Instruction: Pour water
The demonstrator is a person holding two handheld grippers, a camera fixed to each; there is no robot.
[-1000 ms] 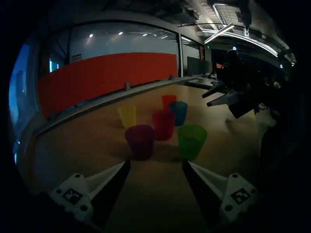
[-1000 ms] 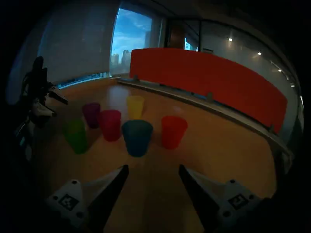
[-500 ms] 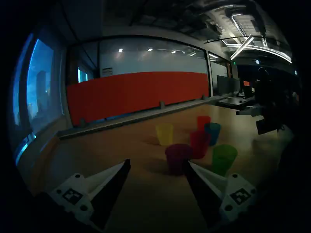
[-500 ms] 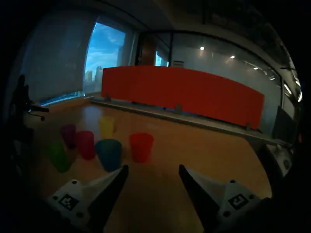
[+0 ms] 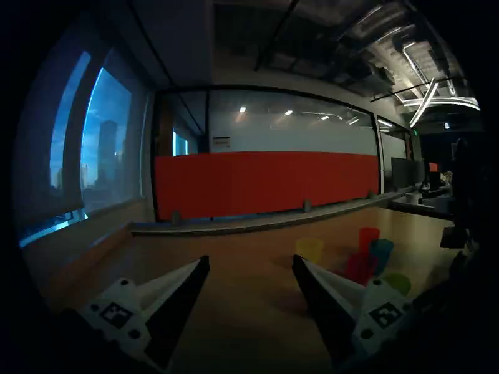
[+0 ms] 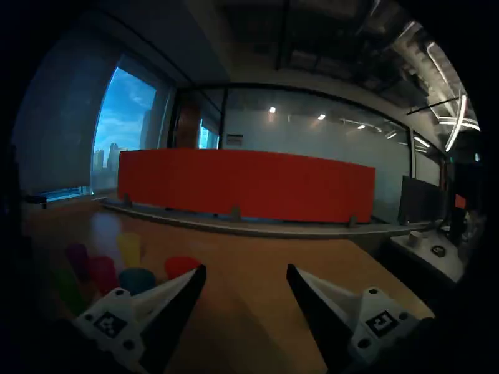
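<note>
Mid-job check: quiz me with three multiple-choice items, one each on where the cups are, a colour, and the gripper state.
1. In the right gripper view, the coloured plastic cups stand:
A) low on the left
B) between the fingers
C) on the far right desk

2. The long partition panel behind the wooden table is:
A) green
B) red-orange
C) white

3. The right gripper is:
A) shut on a cup
B) open, holding nothing
C) gripping a jug

Answers: 1 A, the cups cluster at lower left. 2 B, the panel is plainly red-orange. 3 B, its fingers are apart with bare table between them.
</note>
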